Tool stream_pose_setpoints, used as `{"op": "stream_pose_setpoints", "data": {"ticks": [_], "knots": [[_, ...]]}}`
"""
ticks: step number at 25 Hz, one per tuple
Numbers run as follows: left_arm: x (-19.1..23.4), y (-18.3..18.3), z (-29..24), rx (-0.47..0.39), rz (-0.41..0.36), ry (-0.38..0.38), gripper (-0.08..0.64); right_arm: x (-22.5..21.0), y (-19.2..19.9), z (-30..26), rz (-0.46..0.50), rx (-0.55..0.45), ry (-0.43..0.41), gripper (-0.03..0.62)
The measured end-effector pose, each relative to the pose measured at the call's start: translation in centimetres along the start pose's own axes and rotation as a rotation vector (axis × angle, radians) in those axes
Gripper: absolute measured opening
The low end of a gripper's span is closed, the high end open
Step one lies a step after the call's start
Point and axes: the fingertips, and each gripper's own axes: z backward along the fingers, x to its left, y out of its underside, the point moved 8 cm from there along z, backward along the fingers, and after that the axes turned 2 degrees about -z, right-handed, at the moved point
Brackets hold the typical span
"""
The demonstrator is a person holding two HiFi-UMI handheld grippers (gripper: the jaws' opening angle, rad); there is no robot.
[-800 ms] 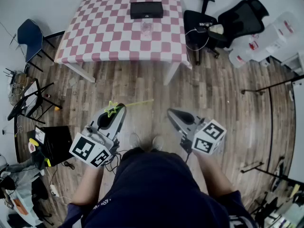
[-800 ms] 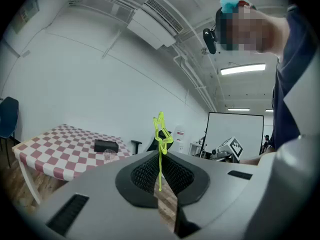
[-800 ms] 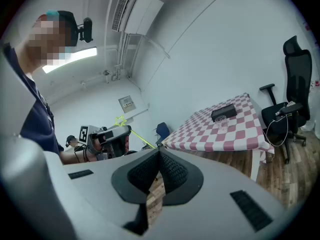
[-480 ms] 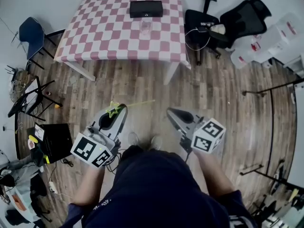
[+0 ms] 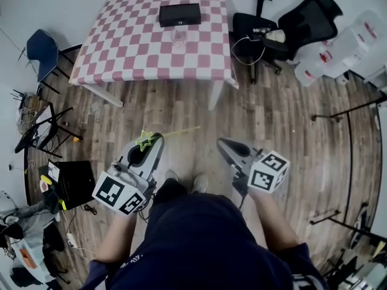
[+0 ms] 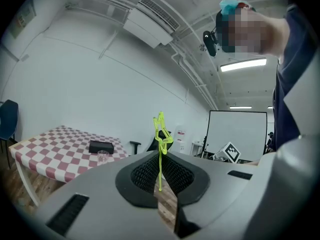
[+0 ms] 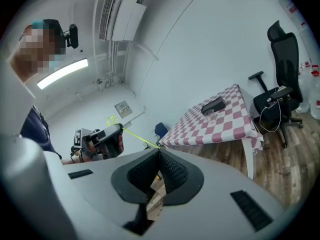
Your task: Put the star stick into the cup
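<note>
A thin yellow-green star stick [image 5: 172, 132] is pinched in my left gripper [image 5: 159, 138]. Its star [image 5: 144, 141] lies beside the jaw tips and its shaft points right over the floor. In the left gripper view the star stick [image 6: 160, 143] rises from the shut jaws of the left gripper [image 6: 160, 183]. The clear cup [image 5: 179, 37] stands on the checkered table [image 5: 121, 47], far ahead, in front of a black box [image 5: 179, 14]. My right gripper [image 5: 221, 142] is shut and empty, level with the left. It sees the cup [image 7: 212, 117] and the left gripper [image 7: 107, 140].
Wooden floor lies between me and the table. A black office chair [image 5: 257, 32] and a second one [image 5: 311, 17] stand right of the table, with white containers [image 5: 344, 47] beyond. A blue chair [image 5: 37, 48], a stand and a black case [image 5: 74, 183] are at the left.
Hardly anything differs. Both grippers sit a touch lower in the head view, and the star stick stays clamped in the left one.
</note>
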Motion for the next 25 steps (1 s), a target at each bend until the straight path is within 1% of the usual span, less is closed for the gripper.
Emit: {"op": "stream_pose_setpoints", "data": {"ticks": [5,9,16,20,25], "knots": [[0.5,0.4,-0.7,0.010,-0.003,-0.016,0.038,-1.6,-0.1,-0.5,-0.031,0.007,0.011,0.015],[1.9,0.3,-1.9,-0.005,0.008,-0.028,0.038,-2.5,-1.1,-1.6,-0.026,0.023,0.014,0.015],[4.5,0.2,-5.7,-0.019,0.003,0.010,0.038,-5.4,-3.1,-2.9,-0.035,0.020,0.054,0.015],[7.7,0.4,-8.0,-0.012,0.019,0.034,0.038,-7.2,-4.4,-5.2,-0.043,0.026,0.081,0.015],[13.3,0.0,-11.7,0.001,0.041,0.054,0.038,-9.4,-6.5,-9.5,-0.046,0.051,0.107,0.015]]}}
